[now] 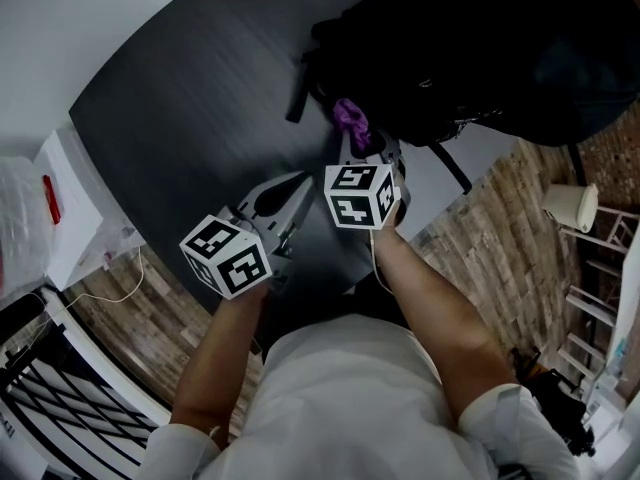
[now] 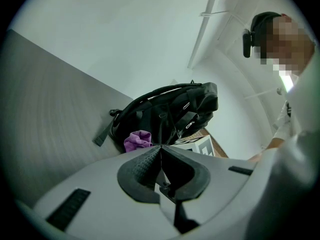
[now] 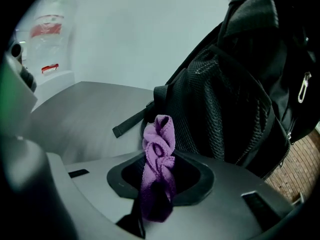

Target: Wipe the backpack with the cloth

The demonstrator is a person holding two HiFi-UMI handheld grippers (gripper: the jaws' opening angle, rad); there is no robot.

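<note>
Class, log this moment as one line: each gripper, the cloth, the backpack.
right gripper: shut on purple cloth | left gripper: shut, empty | backpack: lying on dark table | cloth-backpack contact: unclear

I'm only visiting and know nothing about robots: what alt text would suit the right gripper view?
The right tongs are shut on a bunched purple cloth, whose end sticks up close to the mesh side of a black backpack. The backpack sits on a dark grey table, a strap trailing to its left.
</note>
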